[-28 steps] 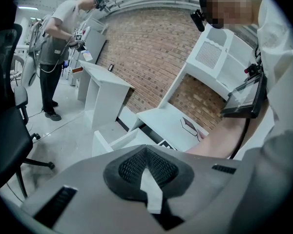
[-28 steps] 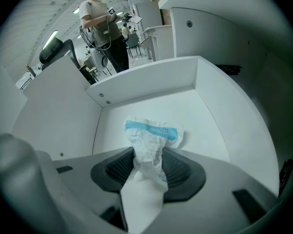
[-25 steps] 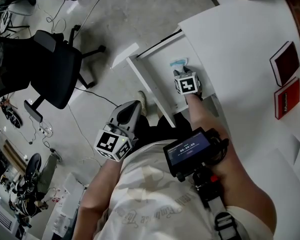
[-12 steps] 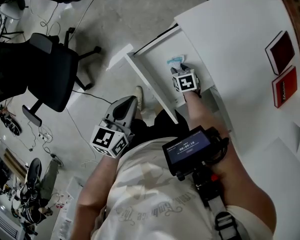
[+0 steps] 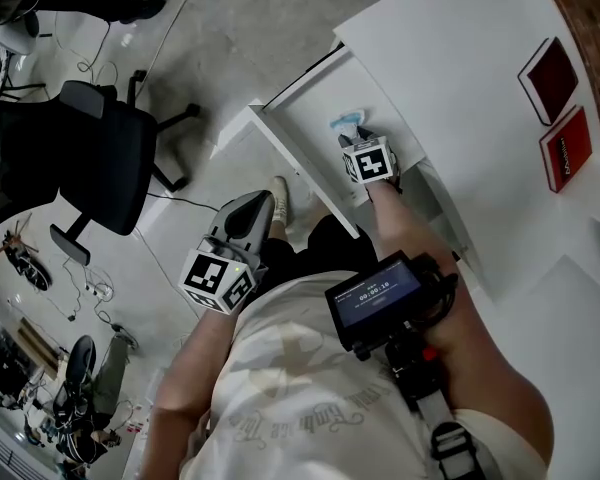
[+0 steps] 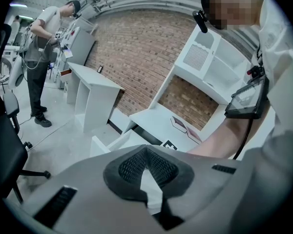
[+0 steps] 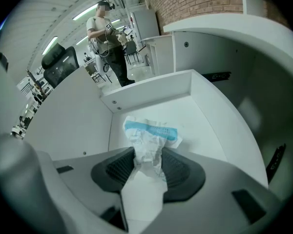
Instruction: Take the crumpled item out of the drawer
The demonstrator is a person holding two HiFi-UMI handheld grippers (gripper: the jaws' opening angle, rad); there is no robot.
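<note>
Now: R tongs [image 7: 147, 155] pinch crumpled item [image 7: 151, 133] by its near end, aimed steeply down into open drawer [image 7: 210, 116], since a top approach clears drawer walls. Item inside drawer. L tongs [image 6: 145, 152] shut, empty, parked outside drawer, out of R's way.

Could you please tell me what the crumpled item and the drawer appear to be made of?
Crumpled item: likely thin paper or a wrapper, matte white with a blue band; it holds sharp creases.
Drawer: probably laminated board, smooth matte white, flat panels with visible screws.
</note>
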